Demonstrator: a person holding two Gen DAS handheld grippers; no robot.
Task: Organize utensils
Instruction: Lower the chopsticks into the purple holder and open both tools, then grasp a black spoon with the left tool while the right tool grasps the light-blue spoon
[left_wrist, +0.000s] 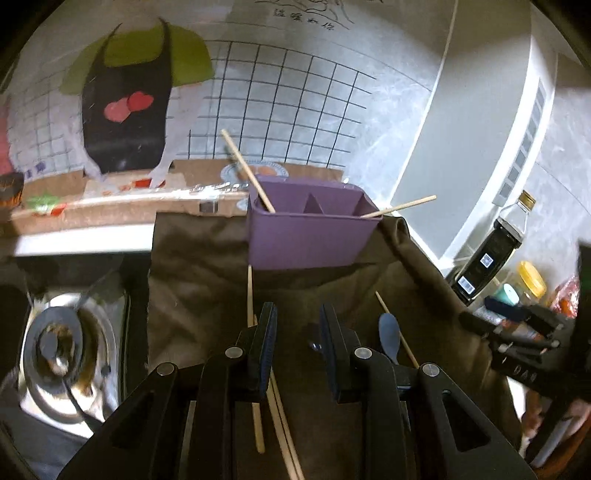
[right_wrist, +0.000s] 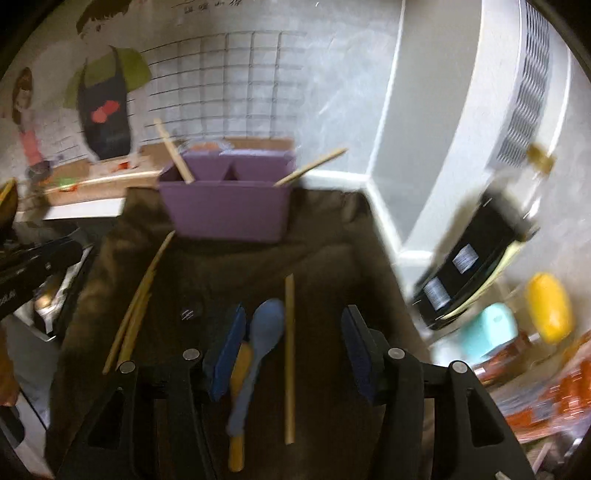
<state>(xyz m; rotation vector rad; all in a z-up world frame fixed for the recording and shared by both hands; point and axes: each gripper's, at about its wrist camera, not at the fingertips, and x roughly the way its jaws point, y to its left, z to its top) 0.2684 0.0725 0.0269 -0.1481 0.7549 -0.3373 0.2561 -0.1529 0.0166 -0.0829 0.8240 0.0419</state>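
Chopsticks are lying scattered on the brown cloth (left_wrist: 207, 280) while the purple caddy (left_wrist: 306, 236) is sitting at the far edge of it, a plastic box split into compartments, matte violet, with one wooden chopstick (left_wrist: 246, 170) leaning out of its left compartment and another chopstick (left_wrist: 399, 206) poking out over its right corner. Left gripper (left_wrist: 298, 325) is hovering over the cloth with its blue-padded fingers parted and nothing between them; a pair of pale chopsticks (left_wrist: 280, 424) is running under its left finger, and a single stick (left_wrist: 397, 330) is lying just right of it beside the blue spoon (left_wrist: 388, 334). Right gripper (right_wrist: 295, 325) is hanging with its fingers spread wide, also holding nothing, and the blue spoon (right_wrist: 258, 350) is resting on the cloth between them, bowl pointing away, lying across a yellow utensil (right_wrist: 238, 417). A lone chopstick (right_wrist: 289, 354) is lying straight just right of the spoon. This view is blurring. A dark sauce bottle (left_wrist: 487, 254) is standing off the cloth to the right, and a gas burner (left_wrist: 59, 350) is sitting to the left.
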